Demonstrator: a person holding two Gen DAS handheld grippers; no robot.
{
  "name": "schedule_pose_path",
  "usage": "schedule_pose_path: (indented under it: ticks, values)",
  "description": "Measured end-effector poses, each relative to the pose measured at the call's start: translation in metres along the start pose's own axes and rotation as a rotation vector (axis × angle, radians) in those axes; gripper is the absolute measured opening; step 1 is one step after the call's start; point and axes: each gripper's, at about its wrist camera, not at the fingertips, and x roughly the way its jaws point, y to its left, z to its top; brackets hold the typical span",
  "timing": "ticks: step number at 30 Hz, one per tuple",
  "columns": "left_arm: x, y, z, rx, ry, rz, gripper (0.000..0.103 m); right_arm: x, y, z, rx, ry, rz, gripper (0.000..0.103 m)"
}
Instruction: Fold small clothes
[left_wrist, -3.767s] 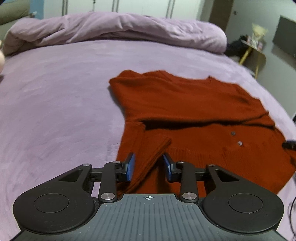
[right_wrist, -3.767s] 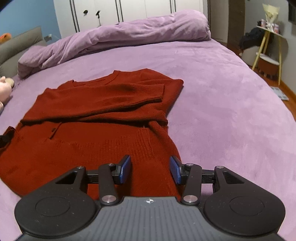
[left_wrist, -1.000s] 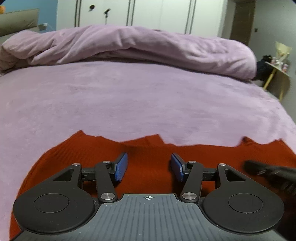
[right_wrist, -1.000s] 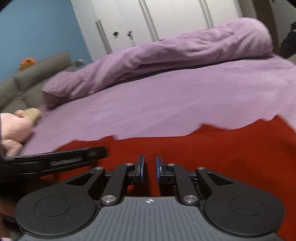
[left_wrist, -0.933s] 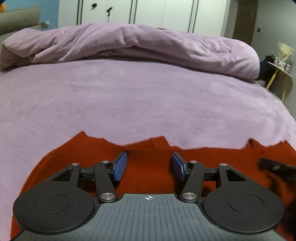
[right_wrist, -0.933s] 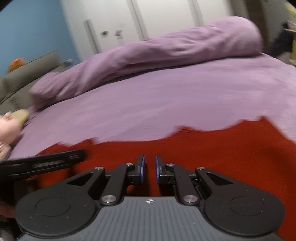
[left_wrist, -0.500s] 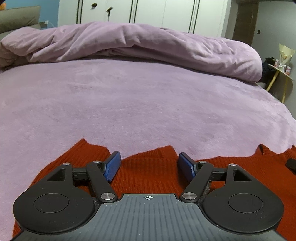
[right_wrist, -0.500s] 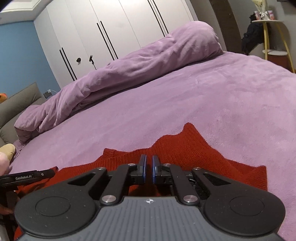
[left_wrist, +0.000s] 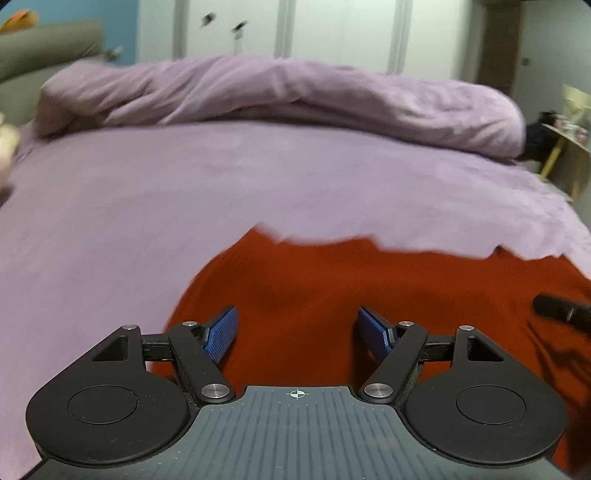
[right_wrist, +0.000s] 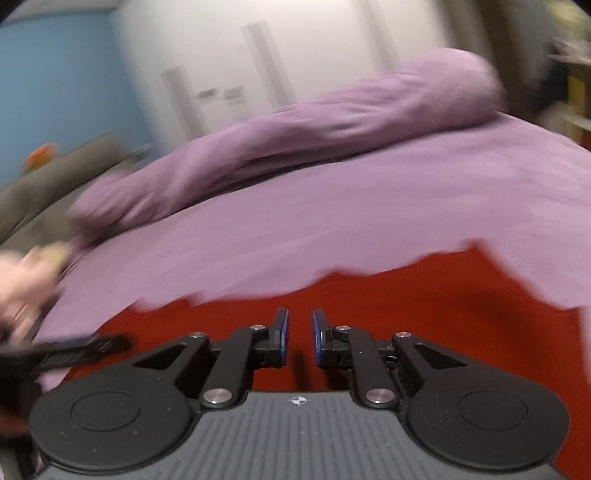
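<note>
A rust-red knit sweater (left_wrist: 369, 280) lies folded on the purple bed, filling the lower part of both views; it also shows in the right wrist view (right_wrist: 369, 302). My left gripper (left_wrist: 297, 332) is wide open just above the sweater's left part, with nothing between its blue pads. My right gripper (right_wrist: 298, 338) stands over the sweater with a narrow gap between its jaws and no cloth in it. The other gripper's black tip (left_wrist: 561, 314) shows at the right edge of the left wrist view, and at the left (right_wrist: 66, 350) in the right wrist view.
The purple bedspread (left_wrist: 258, 177) stretches ahead. A bunched purple duvet (left_wrist: 295, 92) lies along the far side. A grey sofa (left_wrist: 44, 48) and a soft toy (right_wrist: 26, 280) are at the left. A yellow-legged side table (left_wrist: 565, 147) stands at the right.
My right gripper was shut on the sweater's edge and has opened a little, letting it go. My left gripper has opened wider. Both views have shifted and are blurred by motion.
</note>
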Motion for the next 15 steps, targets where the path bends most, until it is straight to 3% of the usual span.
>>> schedule_pose_path:
  ticks: [2,4,8,12,15]
  values:
    - [-0.008,0.011,-0.01,-0.019,0.019,0.02,0.078,0.01,0.018,-0.013,-0.076,0.057,0.013,0.012]
    - [-0.018,0.021,-0.015,-0.017,0.019,0.045,0.078,0.012,0.02,-0.024,-0.152,0.048,-0.048,0.012]
    - [-0.04,0.053,-0.023,-0.08,0.033,0.061,0.078,-0.01,-0.024,-0.023,-0.04,0.022,-0.179,0.011]
    - [-0.058,0.09,-0.034,-0.264,0.094,-0.028,0.074,-0.053,-0.068,-0.031,-0.015,-0.03,-0.251,0.0]
    - [-0.068,0.108,-0.049,-0.4,0.161,-0.155,0.068,-0.075,-0.08,-0.034,-0.024,-0.027,-0.344,0.0]
